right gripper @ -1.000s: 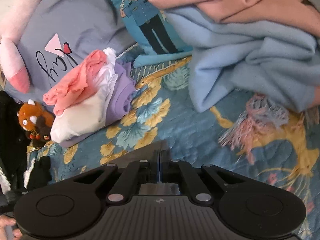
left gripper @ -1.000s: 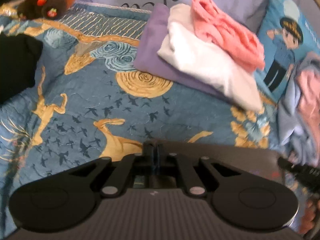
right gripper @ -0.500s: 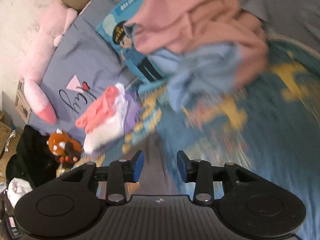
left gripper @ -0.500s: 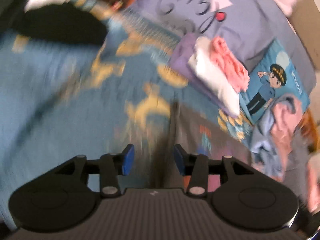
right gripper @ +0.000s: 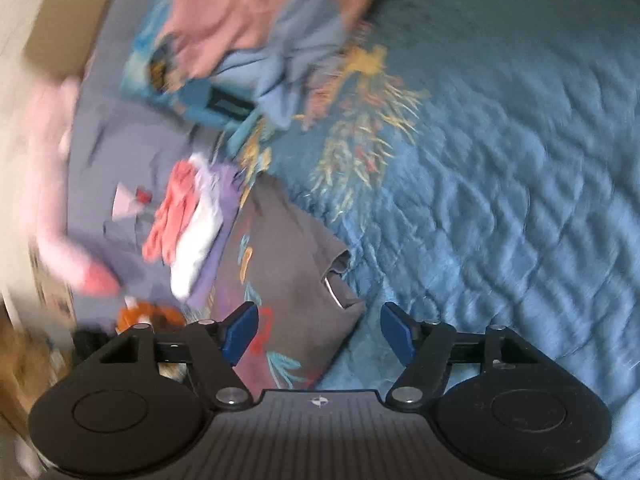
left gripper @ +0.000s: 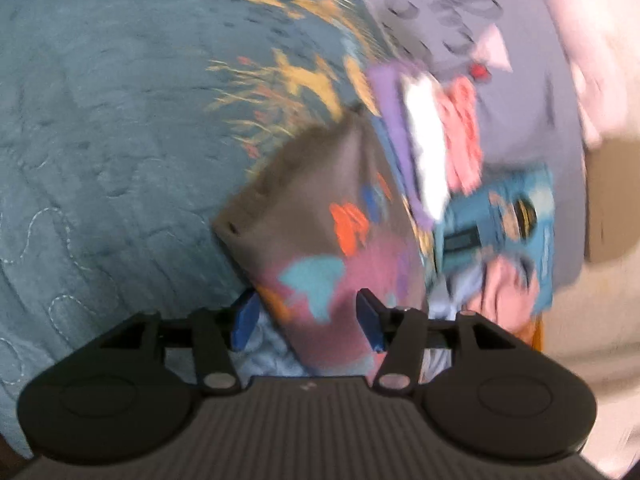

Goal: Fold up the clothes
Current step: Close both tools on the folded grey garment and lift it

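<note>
Both the left gripper and right gripper have jaws spread, holding nothing. The folded grey shirt lies on the bedspread just ahead, partly between the fingers.

- Blue quilted bedspread, gold motifs.
- Grey-purple pillow, far side.
- Cartoon-figure cushion, right.
- Pink plush toy, left.
</note>
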The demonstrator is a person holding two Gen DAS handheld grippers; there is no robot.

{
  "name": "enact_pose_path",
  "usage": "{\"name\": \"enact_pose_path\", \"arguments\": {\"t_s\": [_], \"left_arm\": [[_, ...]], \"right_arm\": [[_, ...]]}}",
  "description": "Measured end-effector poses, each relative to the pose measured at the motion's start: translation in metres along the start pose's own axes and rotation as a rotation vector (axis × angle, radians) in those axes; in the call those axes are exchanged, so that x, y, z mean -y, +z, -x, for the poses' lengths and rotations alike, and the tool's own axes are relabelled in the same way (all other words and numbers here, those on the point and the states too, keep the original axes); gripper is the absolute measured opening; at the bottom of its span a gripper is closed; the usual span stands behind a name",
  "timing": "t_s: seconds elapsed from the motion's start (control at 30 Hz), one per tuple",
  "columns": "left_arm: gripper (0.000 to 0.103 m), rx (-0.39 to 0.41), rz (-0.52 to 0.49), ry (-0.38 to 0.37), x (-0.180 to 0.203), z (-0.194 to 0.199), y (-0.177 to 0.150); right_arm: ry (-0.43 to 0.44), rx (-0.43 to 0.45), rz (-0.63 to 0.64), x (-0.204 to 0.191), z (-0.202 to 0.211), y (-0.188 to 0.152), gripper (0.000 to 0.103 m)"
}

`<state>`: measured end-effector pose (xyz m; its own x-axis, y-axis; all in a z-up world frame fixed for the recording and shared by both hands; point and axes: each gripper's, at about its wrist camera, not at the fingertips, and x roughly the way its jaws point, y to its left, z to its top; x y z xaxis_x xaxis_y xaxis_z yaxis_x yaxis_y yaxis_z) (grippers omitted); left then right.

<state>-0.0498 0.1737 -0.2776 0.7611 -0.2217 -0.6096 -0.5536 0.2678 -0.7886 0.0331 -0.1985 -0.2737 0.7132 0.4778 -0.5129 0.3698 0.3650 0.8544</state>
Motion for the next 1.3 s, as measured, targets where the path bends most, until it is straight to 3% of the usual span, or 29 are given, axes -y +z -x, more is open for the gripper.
{"name": "enact_pose_path", "arguments": {"t_s": [0.13,0.3,0.57,0.6,0.67,0.73,0.8,0.93,1.1,1.3], "left_arm": [[0.058,0.032,0.063,-0.018,-0.011,-0.008,0.005],[0.058,0.044,0.121,-0.038,-0.013,-0.011,0.008],[0.052,0.049,0.212,-0.048,-0.019,-0.017,0.011],[0.050,0.051,0.221,-0.046,-0.020,-0.017,0.011],[0.046,0.054,0.235,-0.044,-0.022,-0.019,0.011],[0.040,0.052,0.252,-0.041,-0.024,-0.021,0.012],[0.030,0.039,0.257,-0.036,-0.024,-0.022,0.014],[0.023,0.028,0.216,-0.030,-0.020,-0.021,0.016],[0.020,0.041,0.132,0.004,-0.008,-0.015,0.016],[0.020,0.047,-0.057,0.114,0.028,-0.010,0.018]], "right_arm": [[0.035,0.034,-0.077,0.001,-0.004,-0.002,0.081],[0.077,0.048,-0.117,-0.001,-0.012,-0.007,0.081],[0.059,0.099,-0.109,-0.008,-0.026,-0.015,0.078],[0.060,0.096,-0.119,-0.006,-0.026,-0.015,0.075],[0.060,0.090,-0.140,-0.001,-0.028,-0.014,0.058],[0.066,0.047,-0.184,0.011,-0.033,-0.011,0.025],[0.082,0.031,-0.196,0.018,-0.035,-0.011,0.017],[0.082,0.030,-0.120,0.012,-0.029,-0.012,0.013],[0.014,0.040,0.003,-0.007,-0.024,-0.014,0.011],[-0.115,0.056,0.301,-0.049,-0.019,-0.021,0.010]]}}
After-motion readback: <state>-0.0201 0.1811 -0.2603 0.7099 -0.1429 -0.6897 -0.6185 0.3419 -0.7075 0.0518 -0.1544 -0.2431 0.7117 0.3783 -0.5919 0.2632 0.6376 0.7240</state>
